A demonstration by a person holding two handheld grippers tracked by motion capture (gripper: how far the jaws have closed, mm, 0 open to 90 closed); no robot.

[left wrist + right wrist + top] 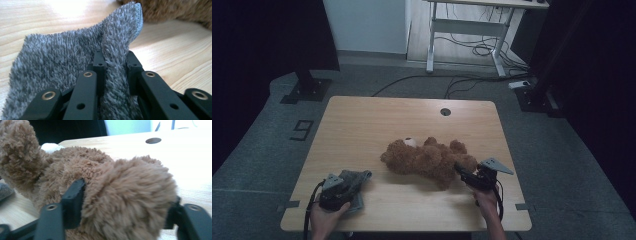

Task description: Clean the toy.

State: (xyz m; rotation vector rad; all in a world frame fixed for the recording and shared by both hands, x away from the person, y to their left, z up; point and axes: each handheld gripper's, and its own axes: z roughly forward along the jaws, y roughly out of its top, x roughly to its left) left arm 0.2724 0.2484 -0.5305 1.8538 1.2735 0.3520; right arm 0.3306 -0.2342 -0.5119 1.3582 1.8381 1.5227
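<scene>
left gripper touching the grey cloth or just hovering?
Touching. In the left gripper view, a fold of the grey fuzzy cloth runs up between the left gripper's black jaws, pressed against both with no gap.

- A lab or test room is shown.
- A lone wooden table (pixel 362 125) is set on grey carpet (pixel 262 135).
- Loose cables (pixel 472 47) are seen under a desk (pixel 467 25).

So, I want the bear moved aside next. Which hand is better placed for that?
The right. Its tongs already sit around a limb of the brown teddy bear, while the left tongs pinch a fold of the grey fleece cloth.
</scene>
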